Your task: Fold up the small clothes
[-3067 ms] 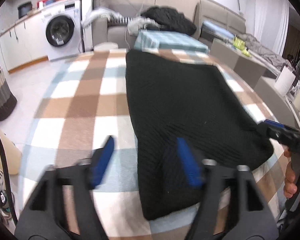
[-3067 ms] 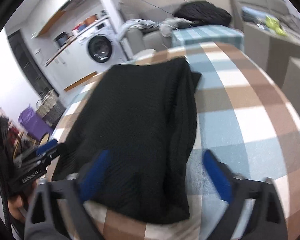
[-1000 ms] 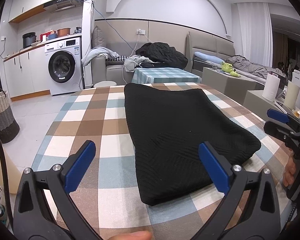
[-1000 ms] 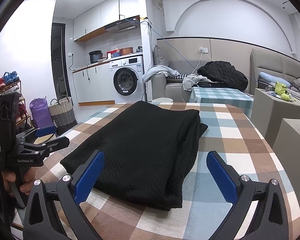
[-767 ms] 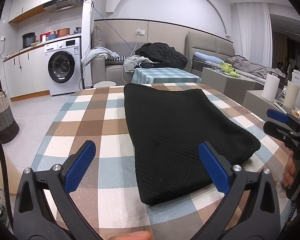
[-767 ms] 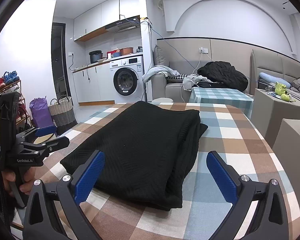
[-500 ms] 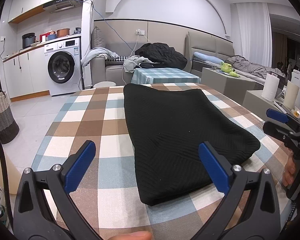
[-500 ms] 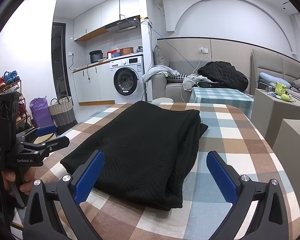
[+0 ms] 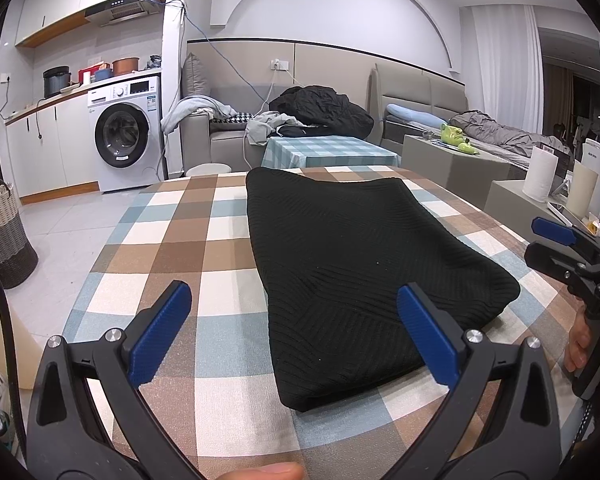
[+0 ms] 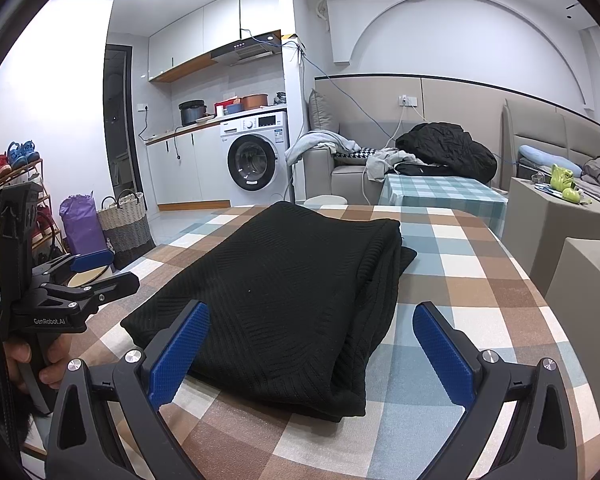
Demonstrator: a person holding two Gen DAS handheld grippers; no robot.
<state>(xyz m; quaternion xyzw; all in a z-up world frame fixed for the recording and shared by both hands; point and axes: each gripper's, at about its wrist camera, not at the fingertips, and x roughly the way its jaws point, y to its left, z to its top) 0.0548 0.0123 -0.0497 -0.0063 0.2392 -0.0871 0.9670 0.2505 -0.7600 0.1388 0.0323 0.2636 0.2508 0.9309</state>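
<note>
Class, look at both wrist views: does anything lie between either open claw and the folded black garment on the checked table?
Nothing visible does. Only bare checked tablecloth separates the left claw and the right claw from the black garment.

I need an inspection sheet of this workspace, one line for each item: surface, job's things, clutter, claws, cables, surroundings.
Surface: table with checked cloth, flat.
Job's things: black knit garment lies folded on the cloth, layered edges toward the right side.
Clutter: nothing seen on the table besides the garment.
Claws: left claw open, empty, short of the garment's near edge; right claw open, empty, likewise.
Cables: blue cable along the far wall; none on the table.
Surroundings: washing machine, sofa with clothes pile, woven basket, shoe rack.
</note>
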